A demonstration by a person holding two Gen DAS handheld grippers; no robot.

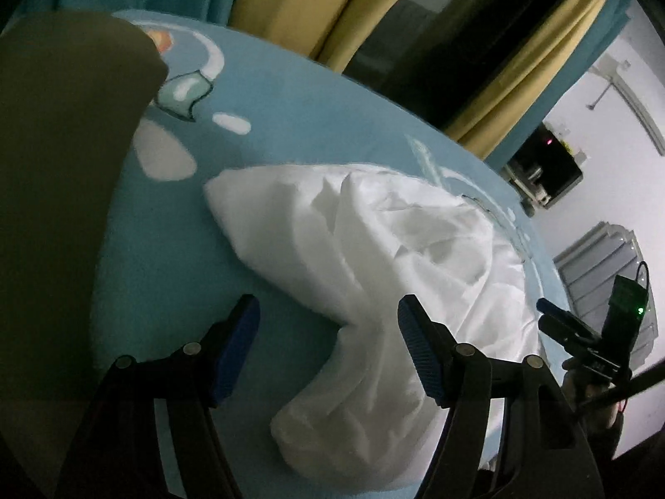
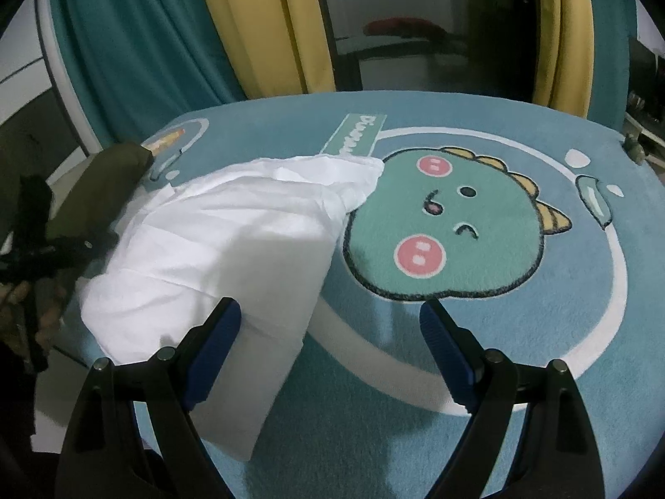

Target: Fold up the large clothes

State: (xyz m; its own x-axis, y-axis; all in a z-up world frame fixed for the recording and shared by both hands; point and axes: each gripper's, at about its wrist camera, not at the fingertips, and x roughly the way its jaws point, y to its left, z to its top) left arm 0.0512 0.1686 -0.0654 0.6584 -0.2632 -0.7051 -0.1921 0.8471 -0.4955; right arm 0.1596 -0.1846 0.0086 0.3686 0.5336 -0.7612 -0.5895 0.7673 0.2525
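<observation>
A white garment (image 1: 374, 241) lies crumpled and partly folded on a blue rug (image 1: 291, 104). My left gripper (image 1: 328, 332) hangs open just above it. A rounded fold of the cloth lies between the blue pads, which do not press on it. In the right wrist view the same white garment (image 2: 232, 241) spreads flatter, with a folded strip running toward the camera. My right gripper (image 2: 330, 324) stands open over that strip and the rug (image 2: 540, 353), holding nothing. The right gripper (image 1: 557, 320) also shows at the far right of the left view. The left gripper (image 2: 83, 245) and a hand (image 2: 20, 303) are at the right view's left edge.
The rug bears a green dinosaur face (image 2: 449, 224) right of the garment. An olive-green cloth (image 1: 62, 166) fills the left side; I cannot tell whether it is a sleeve or a garment. Yellow curtains (image 2: 266, 41) and teal curtains (image 2: 137, 41) hang behind the rug.
</observation>
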